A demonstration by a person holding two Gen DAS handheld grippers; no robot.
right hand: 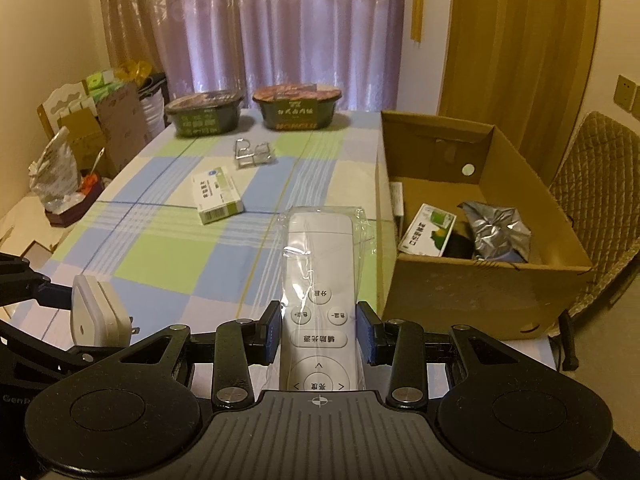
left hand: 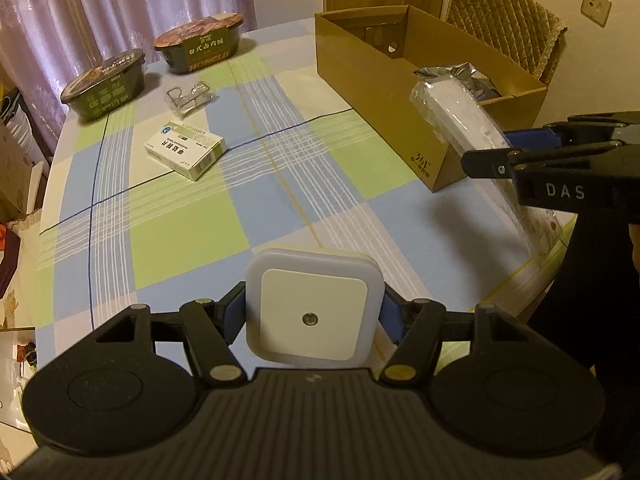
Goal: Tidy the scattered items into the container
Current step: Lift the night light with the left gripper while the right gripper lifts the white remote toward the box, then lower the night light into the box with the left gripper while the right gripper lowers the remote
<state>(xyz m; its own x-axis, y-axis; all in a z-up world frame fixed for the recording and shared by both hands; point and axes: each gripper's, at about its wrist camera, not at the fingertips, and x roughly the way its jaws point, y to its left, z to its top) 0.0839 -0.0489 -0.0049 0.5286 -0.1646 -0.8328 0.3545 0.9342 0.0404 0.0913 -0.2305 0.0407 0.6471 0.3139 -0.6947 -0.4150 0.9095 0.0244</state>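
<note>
Slippage is the risk we are watching most: the right gripper (right hand: 318, 338) is clamping its jaws on a remote (right hand: 318, 280) sealed in a loose plastic sleeve, and we judge the film could slide against the pads, letting the long body droop or drop short of the box (right hand: 480, 280). The remote is hanging in the air just left of the box, above the table (right hand: 160, 248). Our left gripper (left hand: 310, 316) is holding a night light (left hand: 310, 308) squeezed between its jaws, further left of the box and well clear of it. With both grippers close together, we think they could knock each other if both head for the box at once.

Inside the box a foil bag (right hand: 498, 230) and a green carton (right hand: 428, 234) are already lying, leaving room behind them. Left of the box a pill box (right hand: 218, 196) and clear clips (right hand: 252, 154) are waiting on the cloth, and two noodle bowls (right hand: 250, 112) are sitting at the far-left edge. Nothing is blocking the box's open top.
</note>
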